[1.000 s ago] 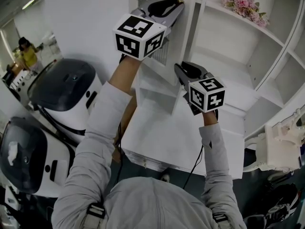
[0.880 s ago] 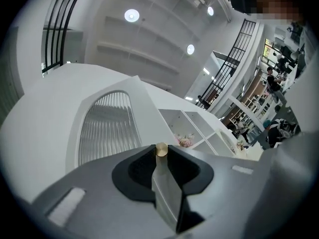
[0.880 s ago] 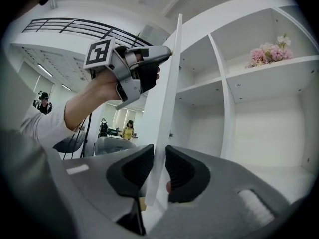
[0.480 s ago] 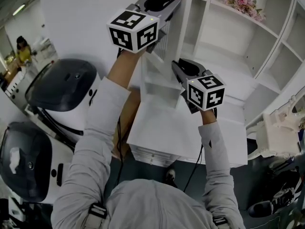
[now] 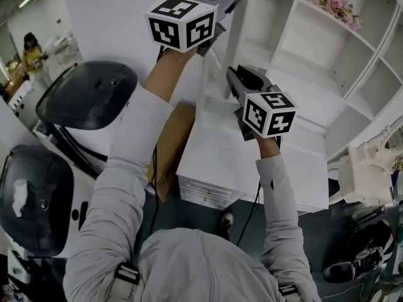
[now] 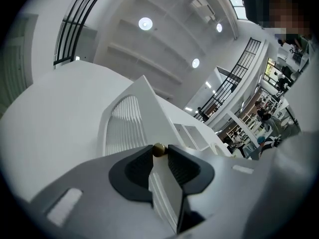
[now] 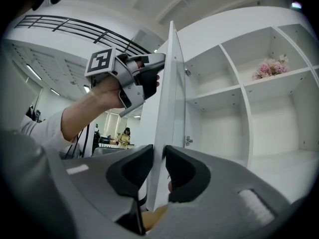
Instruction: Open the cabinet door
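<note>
Cabinet door (image 7: pixel 168 93) stands swung well out, edge-on to the open white shelves (image 7: pixel 219 91). Left gripper (image 6: pixel 159 150) has its fingers clenched on the door's upper edge, brass knob (image 6: pixel 159 150) at their tips. Right gripper (image 7: pixel 158 158) pinches the same edge lower down.

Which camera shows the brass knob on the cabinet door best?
The left gripper view: the brass knob on the cabinet door sits central between that gripper's jaws. In the head view and right gripper view the left gripper covers it.
</note>
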`<act>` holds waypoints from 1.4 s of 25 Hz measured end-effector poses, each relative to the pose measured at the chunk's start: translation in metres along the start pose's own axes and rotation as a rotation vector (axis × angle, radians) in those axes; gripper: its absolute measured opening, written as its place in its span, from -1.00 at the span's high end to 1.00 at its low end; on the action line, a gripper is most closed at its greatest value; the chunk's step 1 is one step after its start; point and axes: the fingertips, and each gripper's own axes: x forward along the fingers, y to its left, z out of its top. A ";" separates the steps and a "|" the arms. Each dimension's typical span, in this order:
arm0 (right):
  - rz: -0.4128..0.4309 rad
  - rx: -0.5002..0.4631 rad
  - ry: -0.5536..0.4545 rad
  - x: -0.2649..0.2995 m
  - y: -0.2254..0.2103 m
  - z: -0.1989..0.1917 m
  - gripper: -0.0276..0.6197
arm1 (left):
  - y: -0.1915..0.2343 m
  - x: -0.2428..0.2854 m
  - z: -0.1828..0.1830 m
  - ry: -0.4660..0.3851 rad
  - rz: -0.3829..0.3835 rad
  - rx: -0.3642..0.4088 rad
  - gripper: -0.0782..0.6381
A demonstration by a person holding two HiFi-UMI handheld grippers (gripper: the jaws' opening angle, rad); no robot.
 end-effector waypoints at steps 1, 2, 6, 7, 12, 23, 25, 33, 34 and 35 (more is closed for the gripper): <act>0.006 -0.004 0.003 0.003 0.007 0.000 0.66 | 0.004 -0.006 0.002 0.004 0.006 0.005 0.50; 0.014 -0.009 0.005 0.006 0.014 0.000 0.65 | 0.008 -0.011 0.003 0.009 0.015 0.016 0.49; 0.062 -0.033 0.015 0.025 0.041 0.004 0.60 | 0.027 -0.036 0.008 0.033 0.063 0.074 0.48; 0.071 -0.042 0.021 0.030 0.048 0.005 0.59 | 0.033 -0.042 0.009 0.038 0.076 0.079 0.48; 0.097 -0.073 0.035 0.055 0.076 0.008 0.55 | 0.061 -0.070 0.004 0.054 0.138 0.083 0.64; 0.151 -0.111 0.029 0.079 0.105 0.006 0.54 | 0.079 -0.100 -0.009 0.102 0.169 0.113 0.69; 0.160 -0.106 0.019 0.077 0.104 0.009 0.54 | 0.074 -0.104 -0.016 0.133 0.166 0.144 0.73; 0.069 -0.079 -0.009 0.033 0.062 0.027 0.81 | 0.044 -0.136 -0.032 0.176 0.168 0.148 0.78; 0.050 -0.084 -0.009 0.025 0.055 0.028 0.87 | 0.038 -0.140 -0.033 0.173 0.176 0.147 0.78; 0.036 -0.091 -0.009 0.017 0.049 0.029 0.90 | 0.030 -0.144 -0.034 0.169 0.182 0.148 0.77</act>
